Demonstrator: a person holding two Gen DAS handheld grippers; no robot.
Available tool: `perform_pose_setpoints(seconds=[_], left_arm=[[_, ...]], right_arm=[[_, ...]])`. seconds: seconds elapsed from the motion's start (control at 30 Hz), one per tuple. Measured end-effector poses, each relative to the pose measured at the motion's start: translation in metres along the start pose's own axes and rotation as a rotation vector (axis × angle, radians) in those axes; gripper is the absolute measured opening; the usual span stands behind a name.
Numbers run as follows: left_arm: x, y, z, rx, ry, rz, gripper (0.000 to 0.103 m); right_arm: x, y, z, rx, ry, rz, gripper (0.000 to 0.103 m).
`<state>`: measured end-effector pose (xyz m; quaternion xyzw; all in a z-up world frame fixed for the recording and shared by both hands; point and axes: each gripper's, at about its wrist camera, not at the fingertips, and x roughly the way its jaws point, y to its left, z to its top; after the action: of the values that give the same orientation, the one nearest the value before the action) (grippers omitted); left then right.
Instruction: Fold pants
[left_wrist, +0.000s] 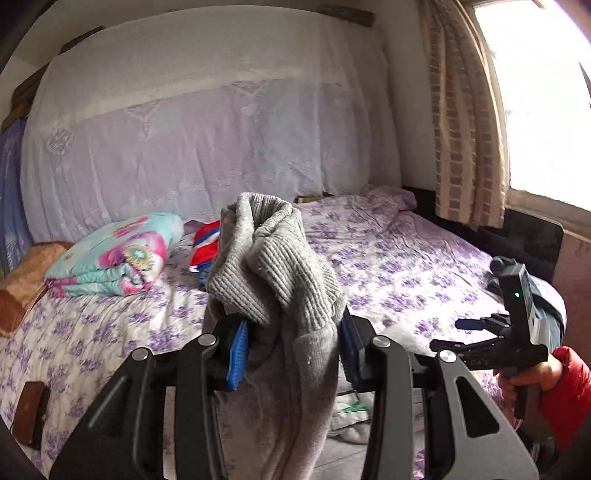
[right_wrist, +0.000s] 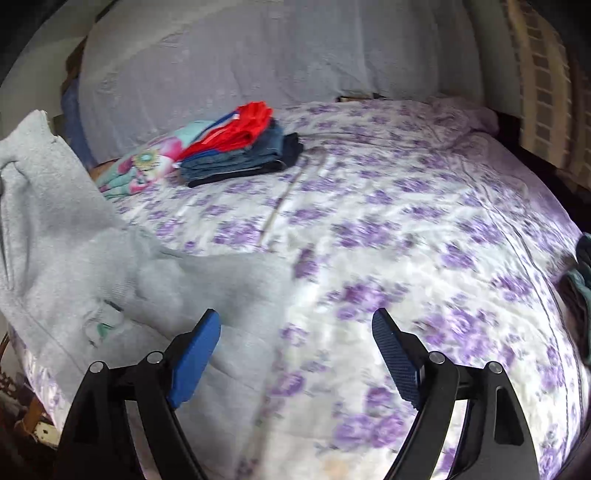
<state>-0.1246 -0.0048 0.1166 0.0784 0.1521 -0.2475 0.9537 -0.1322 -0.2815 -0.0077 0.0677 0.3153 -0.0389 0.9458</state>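
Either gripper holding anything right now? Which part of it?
The left gripper is shut on the grey pants, gripping a bunched section just below the ribbed cuff or waistband; the rest hangs down. The right gripper is open and empty.

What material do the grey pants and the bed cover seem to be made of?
Grey pants: apparently a soft knit, maybe fleece. The cuff shows ribbed rows and the leg looks fuzzy and matte.
Bed cover: probably a thin woven cotton or blend. It has a printed purple flower pattern, fine creases and a slight sheen. The exact fibre cannot be told from the look alone.
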Motion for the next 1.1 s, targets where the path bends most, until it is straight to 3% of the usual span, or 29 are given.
perform_pose_setpoints(seconds=[0.07, 0.17, 0.27, 0.4, 0.53, 0.6, 0.7, 0.83, 0.93, 1.0, 1.07, 1.1], left_arm=[[0.026, -0.041, -0.009, 0.087, 0.082, -0.051, 0.041], [0.06, -0.089, -0.037, 0.182, 0.215, -0.139, 0.066], [0.062, -0.109, -0.057, 0.206, 0.25, -0.211, 0.081], [0.041, -0.096, -0.059, 0.191, 0.218, -0.227, 0.092], [0.03, -0.049, -0.045, 0.08, 0.191, -0.123, 0.094], [0.033, -0.016, -0.037, -0.013, 0.195, -0.069, 0.094], [0.04, 0.02, -0.03, -0.116, 0.21, -0.021, 0.094], [0.057, 0.023, -0.039, -0.062, 0.245, 0.049, 0.094], [0.074, 0.003, -0.057, 0.005, 0.314, 0.026, 0.094], [0.082, -0.014, -0.073, 0.056, 0.345, 0.023, 0.094], [0.088, -0.024, -0.091, 0.078, 0.346, 0.034, 0.094], [0.087, -0.026, -0.098, 0.065, 0.327, 0.024, 0.094]], right_arm=[[0.008, -0.019, -0.012, 0.056, 0.024, 0.014, 0.085], [0.007, -0.042, -0.015, 0.18, -0.007, 0.094, 0.085], [0.013, -0.047, -0.015, 0.222, 0.005, 0.128, 0.086], [0.011, -0.047, -0.016, 0.218, -0.009, 0.144, 0.087], [0.006, -0.043, -0.013, 0.211, -0.029, 0.116, 0.087], [-0.007, -0.031, -0.005, 0.163, -0.073, 0.059, 0.087], [-0.037, 0.009, 0.02, 0.012, -0.169, 0.077, 0.087], [-0.056, 0.071, 0.056, -0.157, -0.222, 0.129, 0.087], [-0.037, 0.111, 0.063, -0.296, -0.173, 0.051, 0.087], [-0.004, 0.123, 0.052, -0.389, -0.07, -0.044, 0.087], [0.03, 0.114, 0.03, -0.463, -0.015, -0.126, 0.09], [0.034, 0.101, 0.025, -0.422, -0.038, -0.092, 0.095]])
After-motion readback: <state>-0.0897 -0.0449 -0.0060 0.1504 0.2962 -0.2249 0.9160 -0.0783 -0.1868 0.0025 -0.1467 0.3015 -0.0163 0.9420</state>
